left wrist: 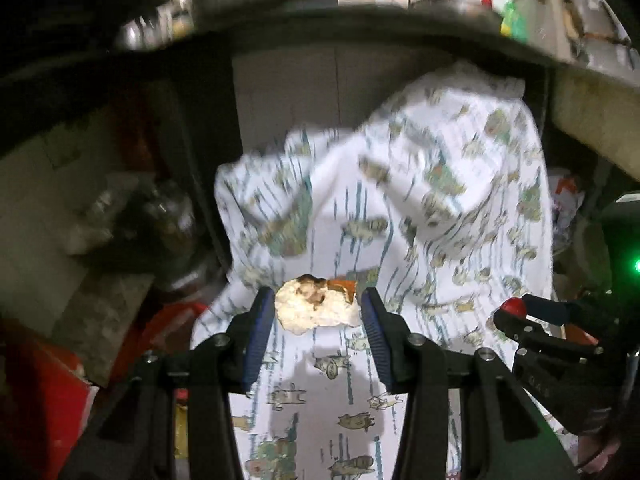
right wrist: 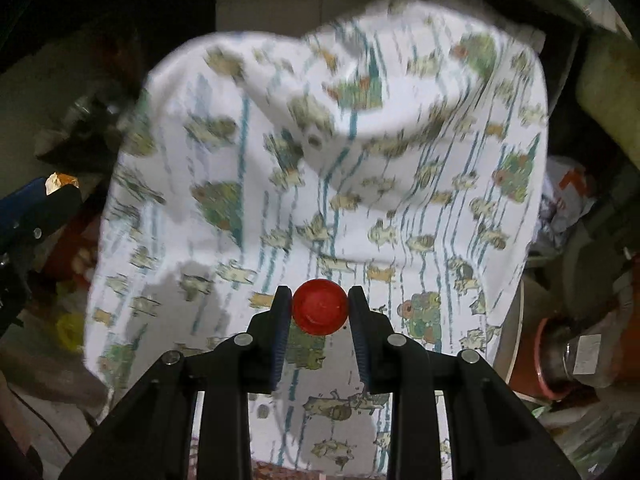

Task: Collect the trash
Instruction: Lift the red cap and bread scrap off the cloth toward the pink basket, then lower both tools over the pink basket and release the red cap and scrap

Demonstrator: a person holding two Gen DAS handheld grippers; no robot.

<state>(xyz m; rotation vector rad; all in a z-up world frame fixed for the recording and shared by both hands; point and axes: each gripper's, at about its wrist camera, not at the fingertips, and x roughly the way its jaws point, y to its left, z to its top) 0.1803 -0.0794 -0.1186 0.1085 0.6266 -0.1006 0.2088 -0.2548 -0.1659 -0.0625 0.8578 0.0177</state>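
Red cap (right wrist: pixel 319 312) between right fingers (right wrist: pixel 282 316)

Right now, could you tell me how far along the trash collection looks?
Both pick-ups look done: the left gripper is shut on a crumpled scrap with browned patches, and the right gripper is shut on a red bottle cap. Both are held above the patterned cloth. Dropping them off is left; no bin is visible, and blur hides any further trash.
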